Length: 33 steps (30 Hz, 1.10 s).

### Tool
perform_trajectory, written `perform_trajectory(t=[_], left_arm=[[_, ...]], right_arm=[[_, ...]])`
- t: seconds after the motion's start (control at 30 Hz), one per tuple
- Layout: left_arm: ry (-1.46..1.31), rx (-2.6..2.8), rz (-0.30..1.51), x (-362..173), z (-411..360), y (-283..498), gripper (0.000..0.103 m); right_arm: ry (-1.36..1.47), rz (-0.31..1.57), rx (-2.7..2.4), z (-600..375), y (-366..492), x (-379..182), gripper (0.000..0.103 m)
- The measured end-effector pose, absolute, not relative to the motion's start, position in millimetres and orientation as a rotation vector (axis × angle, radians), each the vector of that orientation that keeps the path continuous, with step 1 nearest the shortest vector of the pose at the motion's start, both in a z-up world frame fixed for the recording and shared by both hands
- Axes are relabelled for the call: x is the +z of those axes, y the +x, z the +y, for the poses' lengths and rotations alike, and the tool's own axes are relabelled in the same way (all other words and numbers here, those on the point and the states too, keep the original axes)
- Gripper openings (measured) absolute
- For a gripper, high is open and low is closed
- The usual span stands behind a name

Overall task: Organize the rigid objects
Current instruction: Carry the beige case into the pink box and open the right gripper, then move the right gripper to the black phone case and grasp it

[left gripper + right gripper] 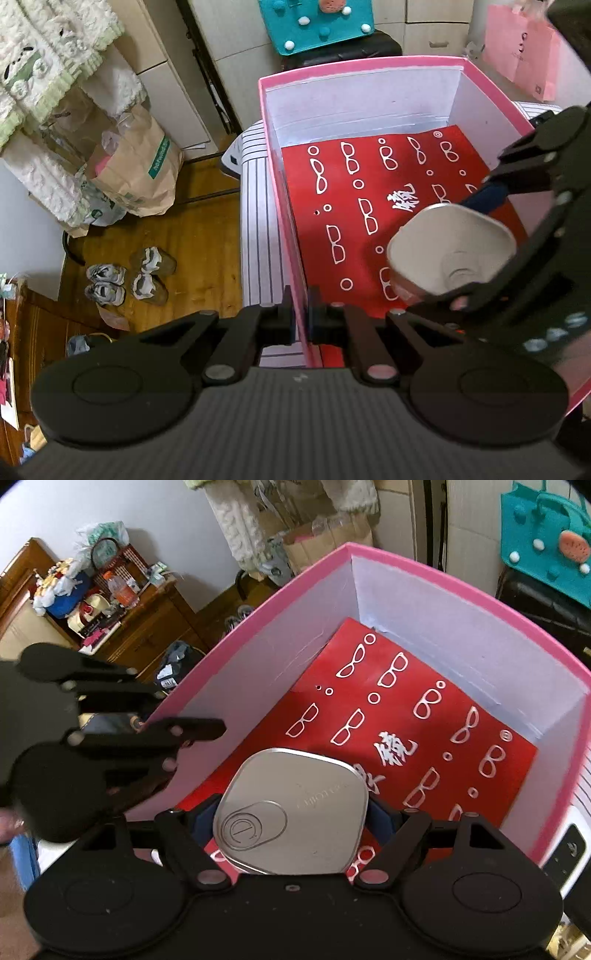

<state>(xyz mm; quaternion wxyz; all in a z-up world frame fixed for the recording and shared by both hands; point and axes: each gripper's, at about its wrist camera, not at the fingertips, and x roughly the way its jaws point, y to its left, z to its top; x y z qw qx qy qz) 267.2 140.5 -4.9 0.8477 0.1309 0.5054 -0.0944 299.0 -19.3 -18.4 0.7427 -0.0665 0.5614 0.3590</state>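
A pink box [273, 177] with white inner walls holds a red sheet [354, 221] printed with white glasses. My left gripper [302, 319] is shut on the box's left wall near its front corner. My right gripper [291, 812] is shut on a silver rounded-square tin [295, 812] and holds it inside the box, above the red sheet [424, 720]. The tin also shows in the left wrist view [450, 251], with the right gripper [476, 240] around it. The left gripper [147, 720] shows at the box's pink rim [258, 616] in the right wrist view.
The box rests on a white striped surface [255, 229]. On the wooden floor to the left are shoes [129, 280] and paper bags [136, 166]. A teal bag [314, 22] and a pink bag [524, 48] stand behind. A cluttered wooden cabinet [122, 624] is nearby.
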Motion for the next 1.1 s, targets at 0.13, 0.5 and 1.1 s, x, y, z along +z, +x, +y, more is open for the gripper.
perform_trajectory(t=[0.13, 0.5, 1.1], left_arm=[[0.237, -0.204, 1.072, -2.1, 145.2, 268.1, 0.005], [0.201, -0.195, 1.074, 3.4, 147.4, 263.7, 0.005], [0.226, -0.169, 1.052, 8.7, 140.4, 261.5, 0.005]], right_arm=[[-0.134, 1.25, 0.762, -14.2, 311.6, -32.1, 0.083], [-0.066, 1.28, 0.832, -27.4, 328.8, -33.9, 0.086], [-0.128, 0.771, 0.756, -175.2, 240.6, 69.8, 0.086]])
